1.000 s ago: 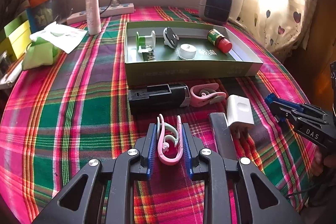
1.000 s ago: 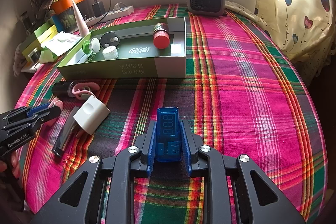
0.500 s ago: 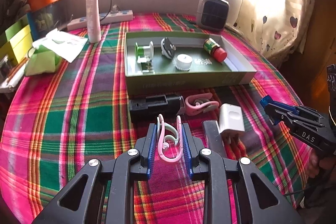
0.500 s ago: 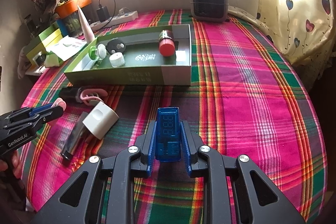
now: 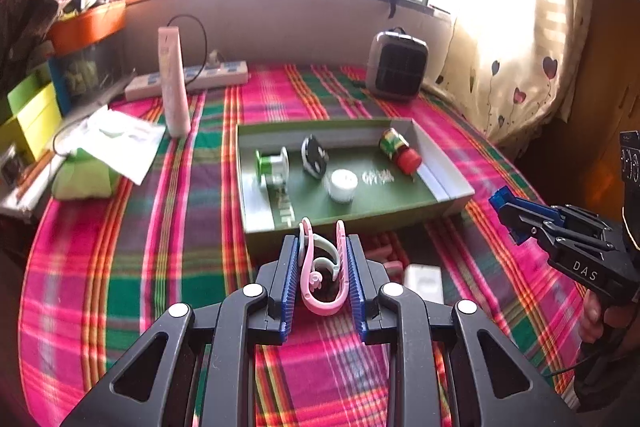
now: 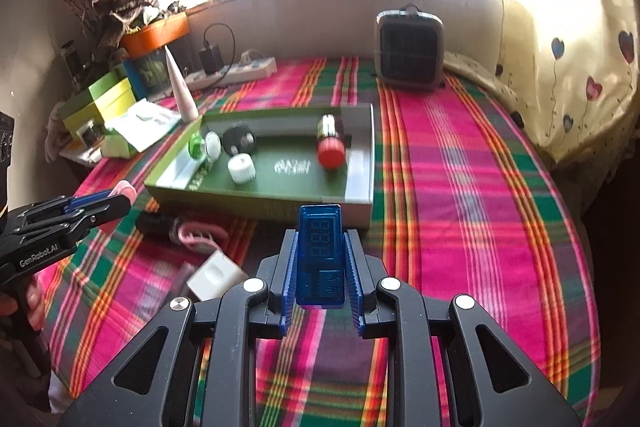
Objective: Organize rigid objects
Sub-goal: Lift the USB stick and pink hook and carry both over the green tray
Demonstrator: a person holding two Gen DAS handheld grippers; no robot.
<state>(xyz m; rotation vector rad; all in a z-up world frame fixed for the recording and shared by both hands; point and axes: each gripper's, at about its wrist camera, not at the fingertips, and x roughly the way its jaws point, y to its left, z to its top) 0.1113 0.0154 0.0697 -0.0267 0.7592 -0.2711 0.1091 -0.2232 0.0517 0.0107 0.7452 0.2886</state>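
My left gripper (image 5: 320, 247) is shut on a pink and white clip (image 5: 322, 273), held above the cloth just in front of the green tray (image 5: 448, 205). My right gripper (image 6: 320, 247) is shut on a blue USB meter (image 6: 320, 255), also lifted near the tray's (image 6: 260, 205) front wall. The tray holds a green spool (image 5: 272, 163), a black disc (image 5: 314, 157), a white cap (image 5: 343, 184) and a red-capped bottle (image 5: 400, 151). On the cloth by the tray lie a white charger (image 6: 214, 275), a second pink clip (image 6: 198, 233) and a black device (image 6: 156, 223).
A small heater (image 5: 398, 65) stands behind the tray. A white tube (image 5: 173, 83) and a power strip (image 5: 188, 81) stand at the back left, with papers (image 5: 120, 143) and boxes (image 5: 28, 115). A curtain (image 6: 580, 67) hangs on the right.
Both grippers have risen and moved forward toward the tray, each keeping its object. The loose things on the cloth now lie lower in view, partly hidden behind the fingers.
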